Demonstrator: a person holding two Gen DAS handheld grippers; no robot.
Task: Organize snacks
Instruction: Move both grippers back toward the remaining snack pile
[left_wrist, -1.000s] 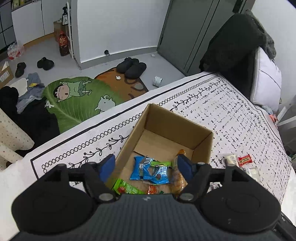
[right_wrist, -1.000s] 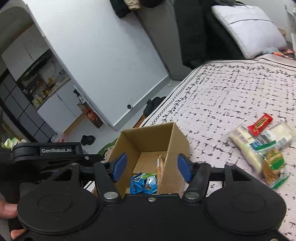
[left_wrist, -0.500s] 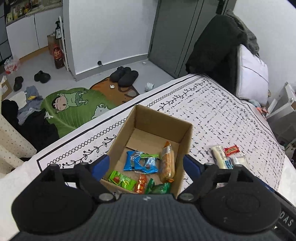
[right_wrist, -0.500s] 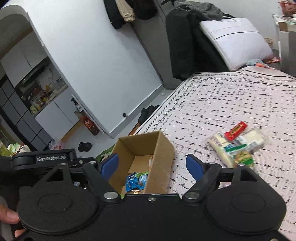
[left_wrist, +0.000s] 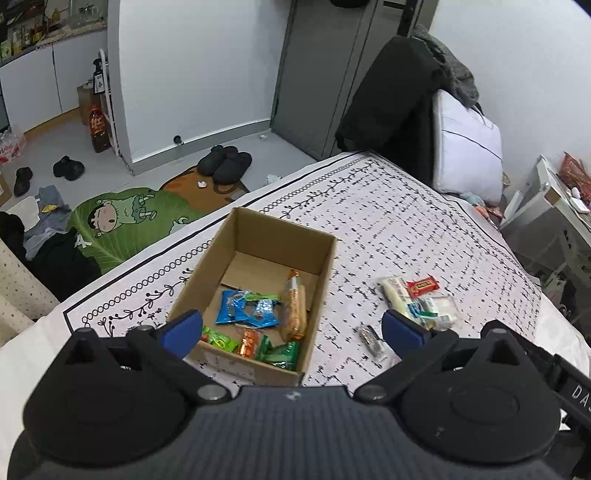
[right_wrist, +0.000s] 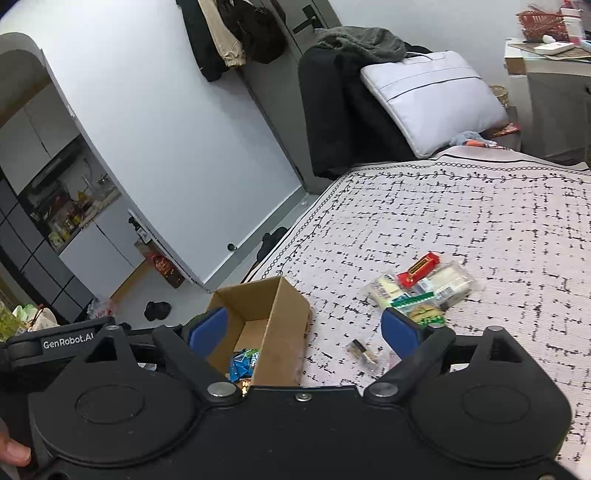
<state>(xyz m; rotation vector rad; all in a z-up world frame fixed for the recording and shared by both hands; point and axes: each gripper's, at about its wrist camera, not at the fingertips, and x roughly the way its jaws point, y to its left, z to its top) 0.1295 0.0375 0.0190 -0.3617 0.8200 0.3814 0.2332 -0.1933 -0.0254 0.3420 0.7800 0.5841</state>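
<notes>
An open cardboard box (left_wrist: 258, 291) sits on the patterned bedspread (left_wrist: 406, 229), flaps gone or folded, with snacks gathered at its near end: blue wrappers (left_wrist: 245, 312), a long orange-brown packet (left_wrist: 294, 308) lying against the right wall, a bright green packet (left_wrist: 218, 339), a small orange one (left_wrist: 249, 341) and a darker green one (left_wrist: 280, 354). To the right of the box, apart from it, a loose cluster of snacks lies on the bedspread: a pale long packet (left_wrist: 395, 295), a red bar (left_wrist: 423, 285) touching it, and clear packets with green print (left_wrist: 434, 314). Nearer, between box and cluster, rests a small clear-wrapped item (left_wrist: 373, 339). The left gripper (left_wrist: 291, 328) hovers above the box's near edge with its blue-padded fingers (left_wrist: 181, 328) spread wide and empty. The right gripper (right_wrist: 304, 328) likewise hangs over the box corner, fingers (right_wrist: 400, 332) wide apart, holding nothing; its body hides the box's near end in that view. Beyond the bed lie a cartoon floor mat (left_wrist: 129, 221), black slippers (left_wrist: 225, 164), a white pillow (left_wrist: 465, 147) and dark clothing (left_wrist: 391, 107).
</notes>
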